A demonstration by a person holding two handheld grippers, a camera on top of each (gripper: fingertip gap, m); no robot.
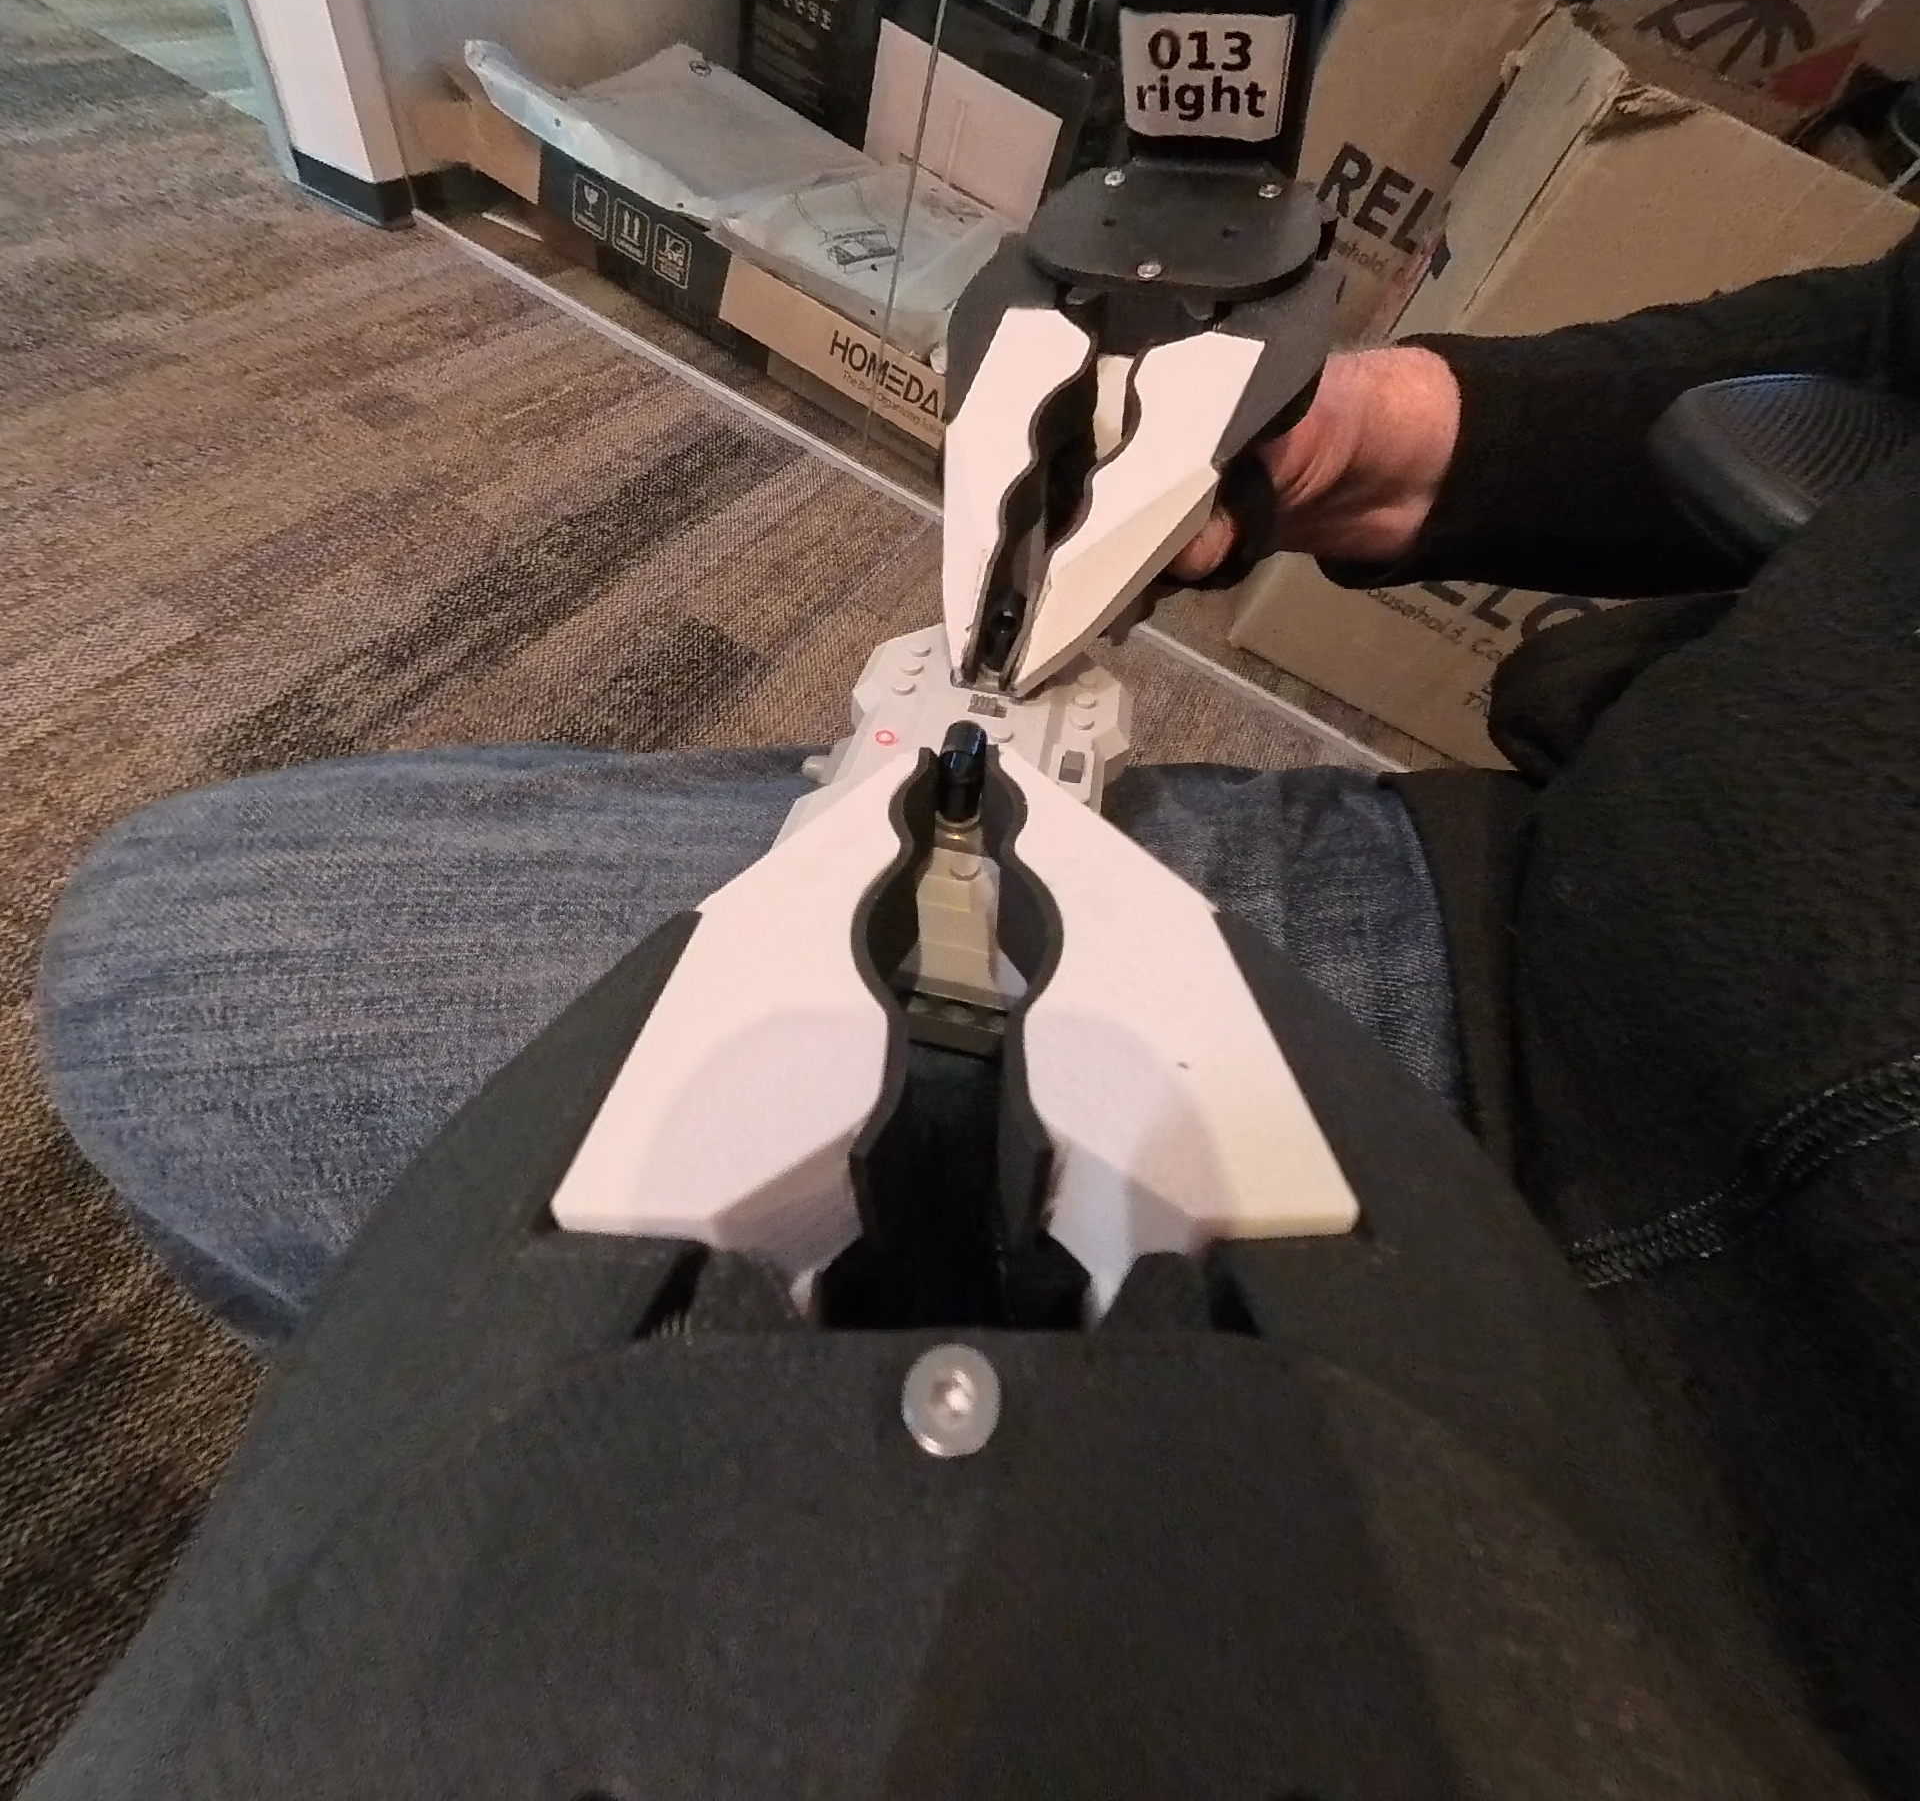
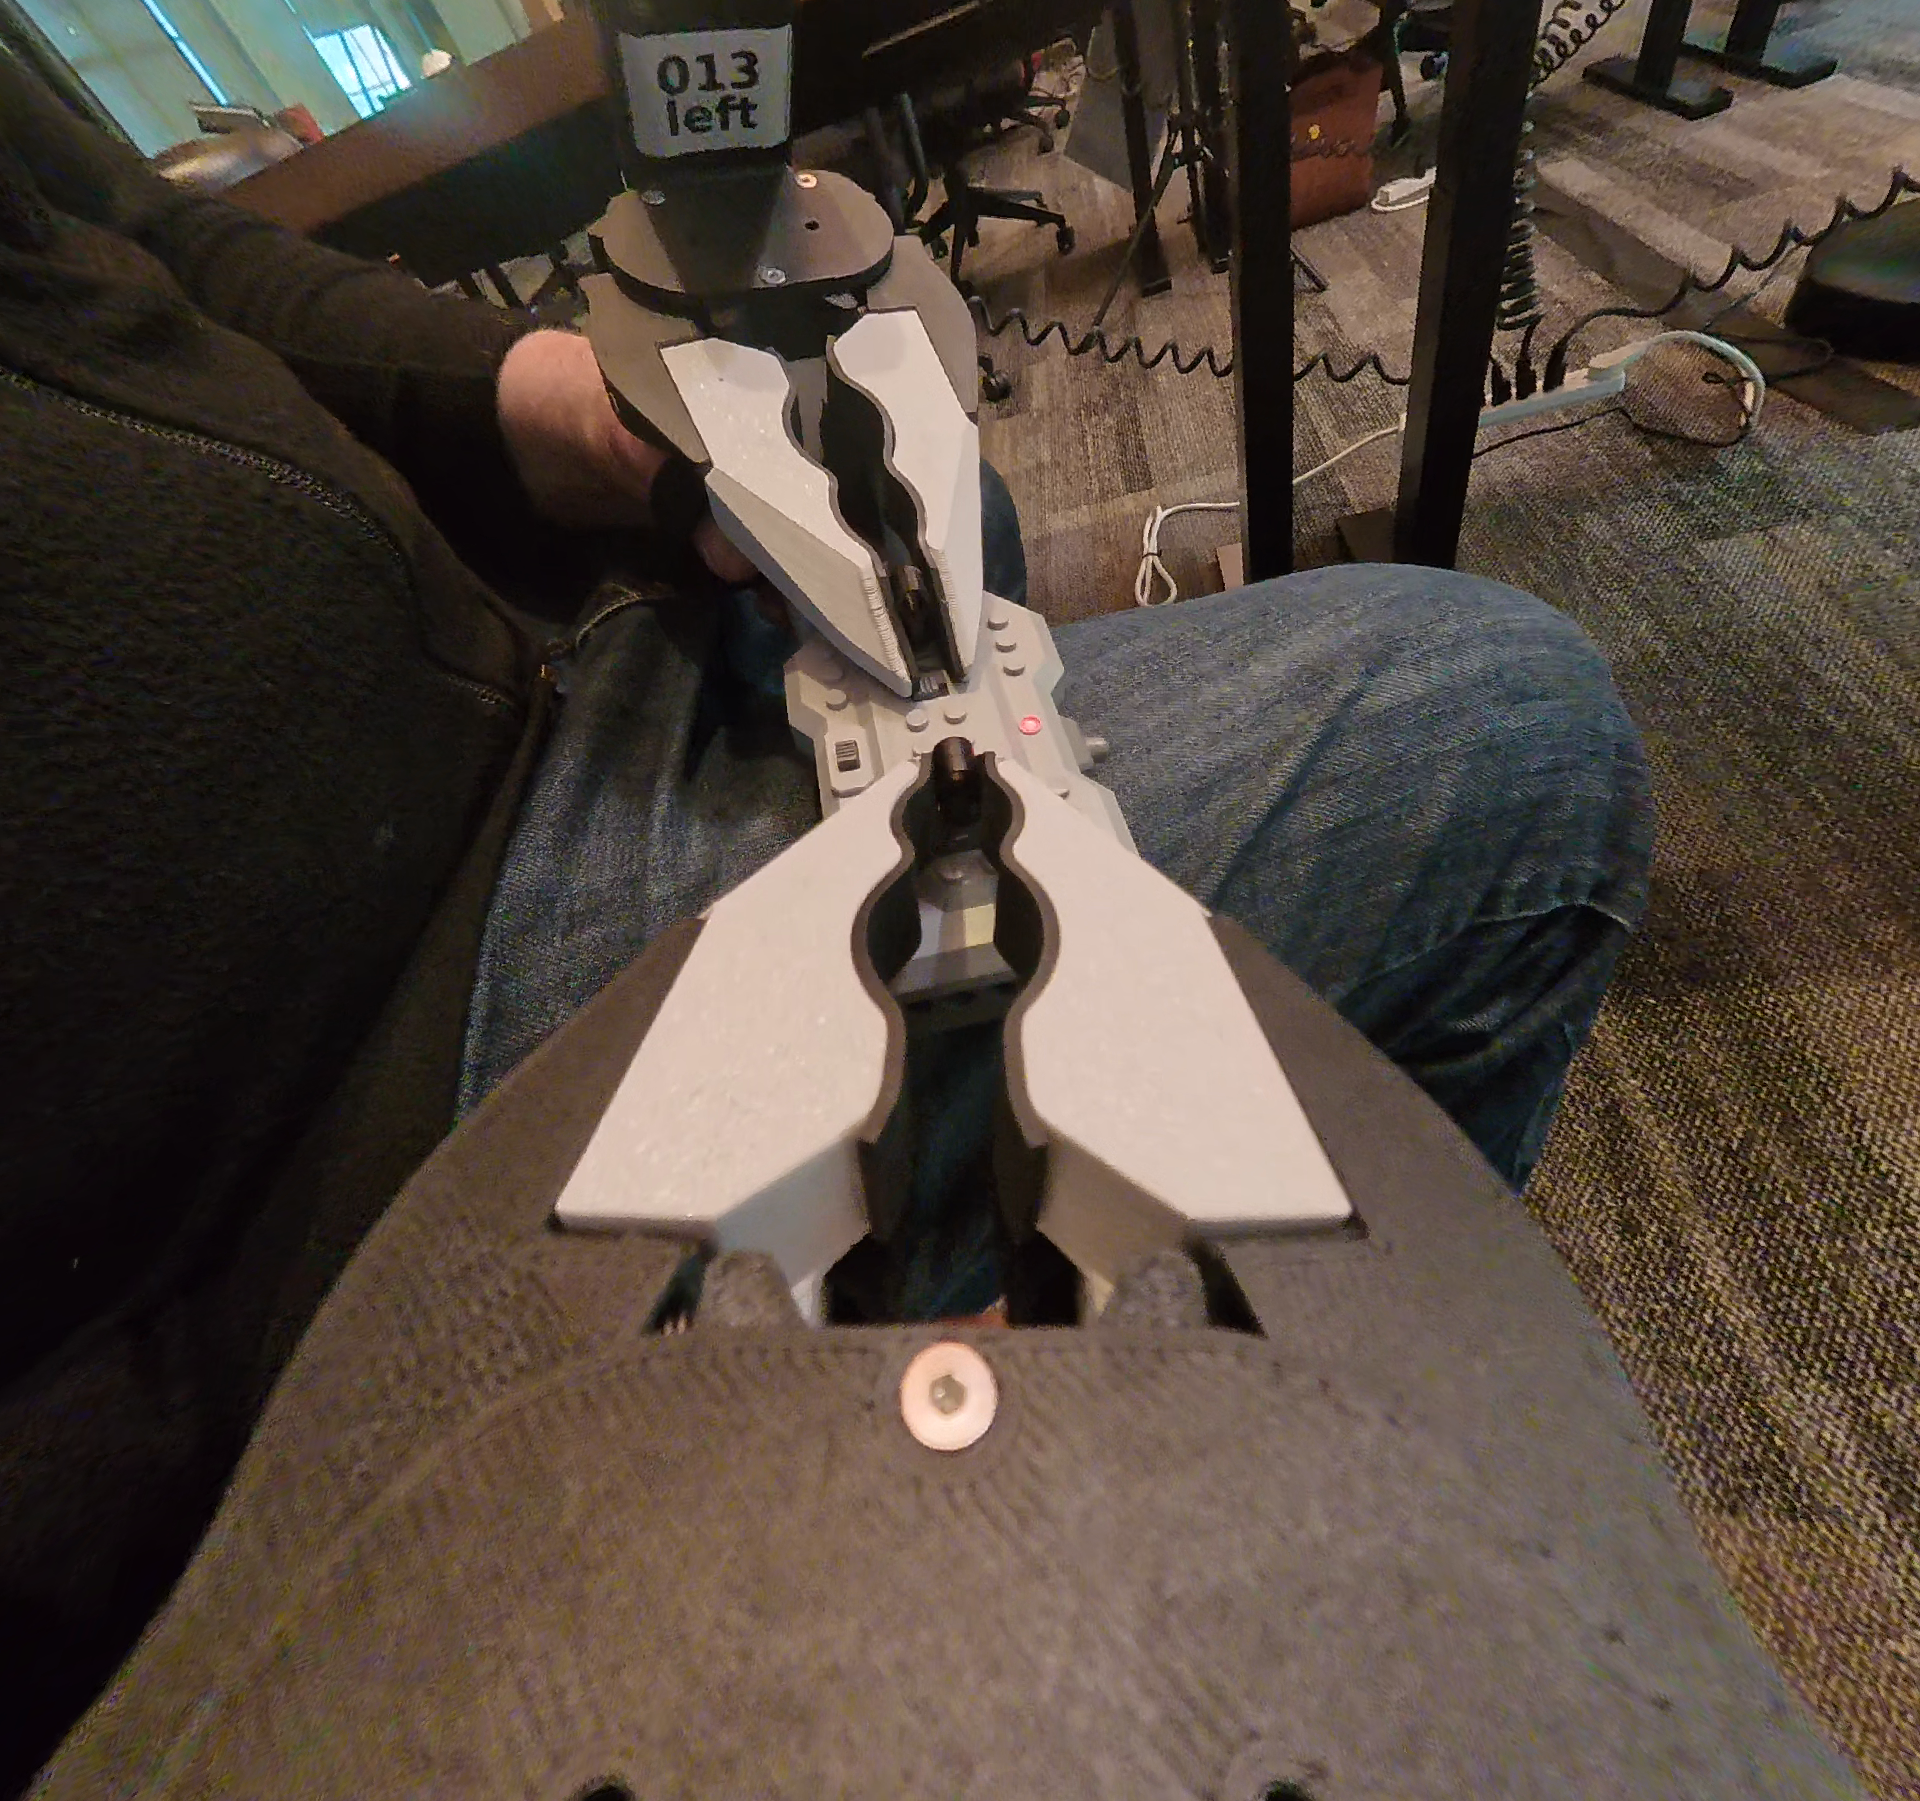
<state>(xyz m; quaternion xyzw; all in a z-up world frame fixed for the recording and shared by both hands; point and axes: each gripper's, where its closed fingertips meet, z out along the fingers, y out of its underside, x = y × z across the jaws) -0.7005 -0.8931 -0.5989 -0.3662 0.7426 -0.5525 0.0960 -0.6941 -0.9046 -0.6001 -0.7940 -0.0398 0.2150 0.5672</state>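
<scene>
A seated person's lap, in blue jeans (image 1: 312, 920) and a black sweater (image 1: 1714, 920), serves as the work surface. The floor is mottled grey-brown carpet (image 1: 312, 349). In the left wrist view, cardboard boxes (image 1: 1558, 224) and flat packaging lie along the far wall. In the right wrist view, black desk legs (image 2: 1455, 245), coiled cables (image 2: 1195, 359) and office chairs stand farther off.

A grey brick-built model (image 1: 987, 728) with studs on top rests across the thighs. It is long and narrow, its long axis running from one claw to the other. A small red dot (image 1: 885, 737) marks its top, and a black slider (image 2: 850, 754) sits on the upper face. A black peg (image 1: 961, 749) stands up from the end nearest the left claw; a like peg (image 2: 954, 764) stands at the opposite end.

The left claw (image 1: 961, 764) is drawn in around the near end of the model, its white fingers (image 1: 810, 920) flanking the grey bricks and the tips closing beside the black peg. The right claw (image 2: 956, 769) grips the opposite end in the same way, pinching the bricks and peg between its tips. In the left wrist view, the right claw (image 1: 997, 681) comes down steeply from the far side, tips on the model's far end, held by a hand (image 1: 1340, 463) in a black sleeve. The model thus lies between the two claws, each touching one end.
</scene>
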